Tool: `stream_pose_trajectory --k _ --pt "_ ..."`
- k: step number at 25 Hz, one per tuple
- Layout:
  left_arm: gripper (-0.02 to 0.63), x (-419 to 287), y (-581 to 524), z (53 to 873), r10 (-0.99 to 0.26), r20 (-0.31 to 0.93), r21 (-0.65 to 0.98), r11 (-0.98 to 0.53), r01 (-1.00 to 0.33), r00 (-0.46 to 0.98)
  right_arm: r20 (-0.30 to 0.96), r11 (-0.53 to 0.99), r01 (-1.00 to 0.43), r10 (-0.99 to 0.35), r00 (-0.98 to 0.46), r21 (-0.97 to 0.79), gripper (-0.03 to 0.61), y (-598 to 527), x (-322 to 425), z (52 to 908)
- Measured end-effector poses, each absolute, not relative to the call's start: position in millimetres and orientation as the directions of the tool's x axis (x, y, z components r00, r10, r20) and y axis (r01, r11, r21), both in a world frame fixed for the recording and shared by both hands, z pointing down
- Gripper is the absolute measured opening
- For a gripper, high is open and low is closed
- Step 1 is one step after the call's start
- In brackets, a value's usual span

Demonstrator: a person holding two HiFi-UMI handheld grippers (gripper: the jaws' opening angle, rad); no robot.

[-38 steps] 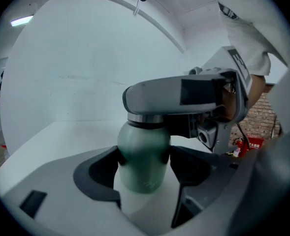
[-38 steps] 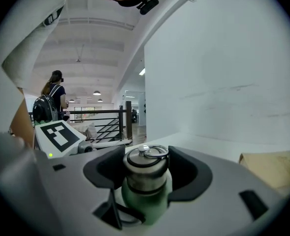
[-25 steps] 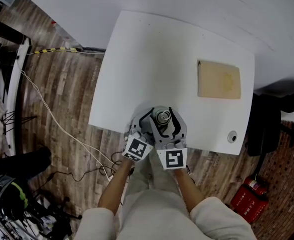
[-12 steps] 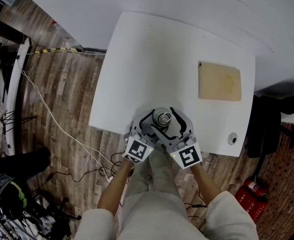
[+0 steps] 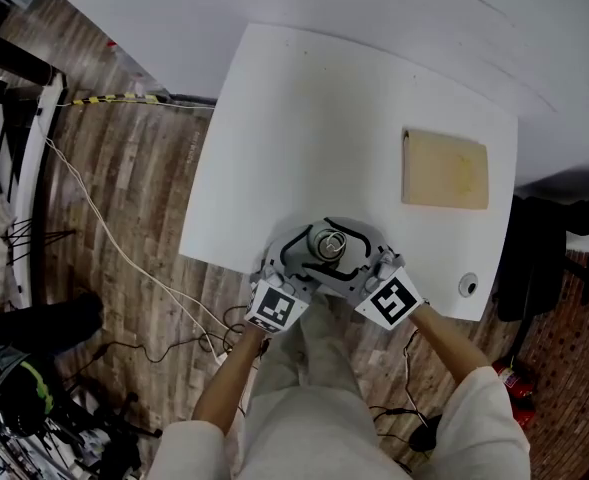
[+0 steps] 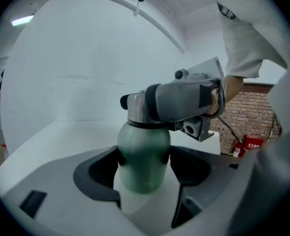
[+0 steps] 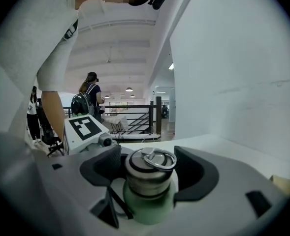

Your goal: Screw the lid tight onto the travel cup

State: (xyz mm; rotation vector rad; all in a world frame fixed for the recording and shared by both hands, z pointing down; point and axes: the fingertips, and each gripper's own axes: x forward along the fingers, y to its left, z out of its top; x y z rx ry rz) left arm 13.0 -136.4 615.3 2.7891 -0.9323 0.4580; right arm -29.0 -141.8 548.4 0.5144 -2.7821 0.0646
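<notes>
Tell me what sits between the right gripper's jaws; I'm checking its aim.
The lid of the travel cup, per the right gripper view. The right gripper has just been opening its jaws; a gap shows beside the lid.

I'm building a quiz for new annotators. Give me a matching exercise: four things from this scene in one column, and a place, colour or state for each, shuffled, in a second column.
Things:
1. left gripper
2. lid
3. board
4. fire extinguisher

Descriptions:
A. red
B. tan, lying flat on the white table
C. shut on the green travel cup
D. silver, with a ring on top

Pairs: 1-C, 2-D, 3-B, 4-A
</notes>
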Motion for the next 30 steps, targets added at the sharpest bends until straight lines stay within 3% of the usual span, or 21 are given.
stream_pose_trajectory --k 12,21,30 --pt "0.33 12 -138 615 -0.553 0.343 0.057 -0.794 -0.605 0.759 0.311 0.973 -0.228 -0.225 -0.923 0.027 0.261 -144 -32 547" --pt "0.33 11 -137 618 -0.554 0.347 0.055 -0.793 -0.606 0.757 0.308 0.925 -0.379 -0.368 -0.877 0.028 0.258 -149 -30 550" --pt "0.33 12 -138 616 -0.558 0.343 0.05 -0.792 -0.608 0.755 0.289 0.773 -0.632 -0.619 -0.73 0.059 0.258 -158 -23 551"
